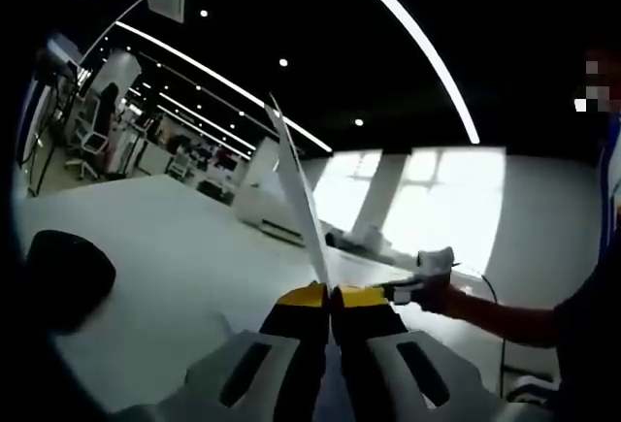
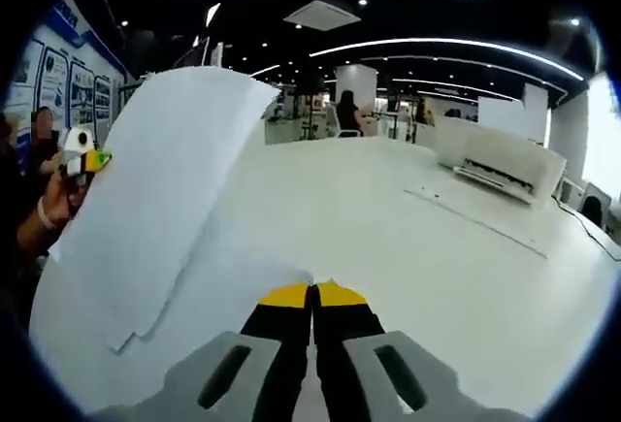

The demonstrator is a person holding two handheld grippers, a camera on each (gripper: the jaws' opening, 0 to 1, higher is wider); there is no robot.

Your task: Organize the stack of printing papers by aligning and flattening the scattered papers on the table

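Left gripper (image 1: 330, 295): jaws closed on paper stack's lower edge.
Paper stack (image 1: 299, 193): seen edge-on, rising toward 11 o'clock.
Right gripper (image 1: 423, 279): at 3 o'clock, hand-held.
Table (image 1: 165, 247): white, below.

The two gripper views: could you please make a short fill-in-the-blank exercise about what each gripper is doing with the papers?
1. In the left gripper view, the left gripper holds the papers seen from their ____.
2. The fingertips of both grippers are coloured ____.
3. In the right gripper view, the right gripper is ____ on the papers' lower edge.
4. The table under the papers is ____ in colour.

Missing words: edge; yellow; shut; white
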